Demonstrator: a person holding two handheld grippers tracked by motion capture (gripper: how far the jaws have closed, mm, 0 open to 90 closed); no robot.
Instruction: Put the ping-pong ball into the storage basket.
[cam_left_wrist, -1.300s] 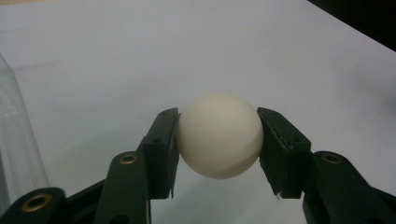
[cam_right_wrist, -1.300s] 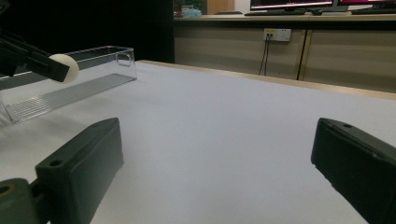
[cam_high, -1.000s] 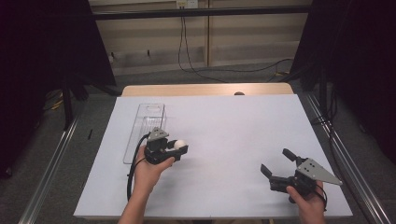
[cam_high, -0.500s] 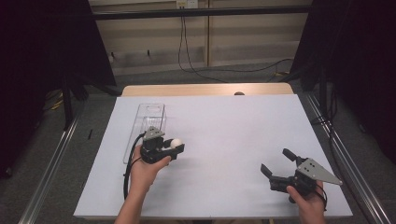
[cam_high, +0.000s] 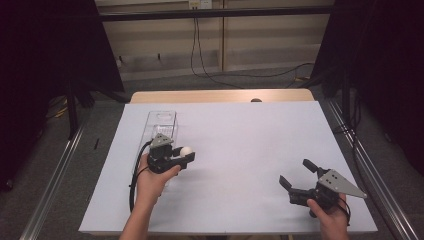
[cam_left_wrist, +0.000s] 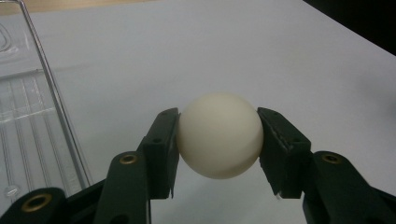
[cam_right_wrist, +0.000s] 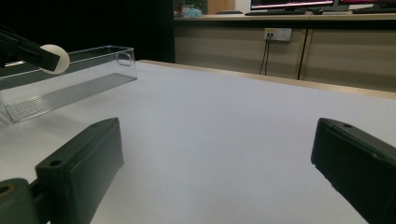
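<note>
White ping-pong ball (cam_left_wrist: 219, 134) sat clamped between the two pads of the left gripper (cam_high: 179, 157), lifted off the white tabletop (cam_high: 240, 145) and not yet in the clear plastic tray (cam_high: 161, 120), which lay just beside the fingers (cam_left_wrist: 161, 149), on their left in the left gripper view. Pick-up looked done; drop into the tray apparently left, approx. halfway thru. Right gripper (cam_high: 300, 177) rested well apart w/ jaws spread wide, nothing between them.
</note>
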